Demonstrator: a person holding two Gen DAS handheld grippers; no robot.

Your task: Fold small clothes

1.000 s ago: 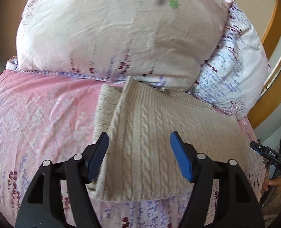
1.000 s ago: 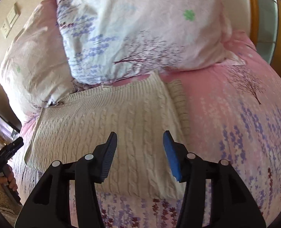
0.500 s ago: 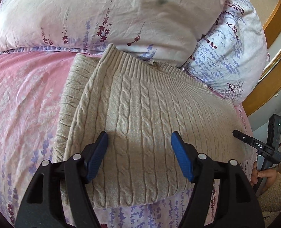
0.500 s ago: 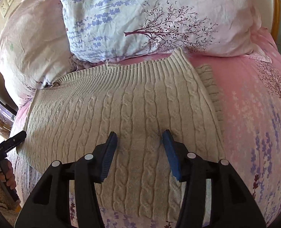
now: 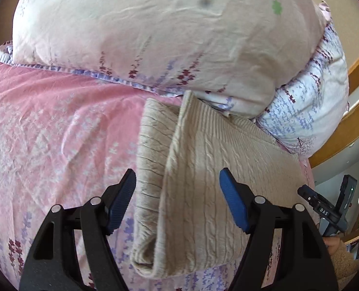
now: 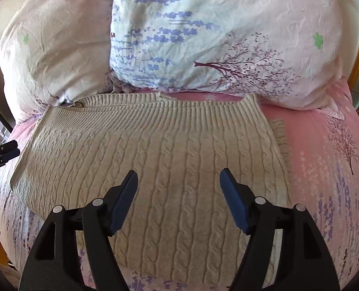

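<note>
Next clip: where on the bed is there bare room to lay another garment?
The pink floral bedsheet lies bare left of the folded beige cable-knit sweater, below the pale floral pillow, and right of the sweater in the right wrist view. Crowded where sweater meets pillows.

Sunlit bed [image 5: 58, 121], floral pillows [image 6: 203, 36]

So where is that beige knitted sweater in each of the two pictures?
Left wrist view: the sweater lies right of centre, folded, running from the pillow down between the claw's fingers.
Right wrist view: the sweater fills the middle, its ribbed band along the top, under the pillows.
Shared landmark: the pillow with the purple tree print, at the right edge of the left view and at top centre of the right view.
</note>
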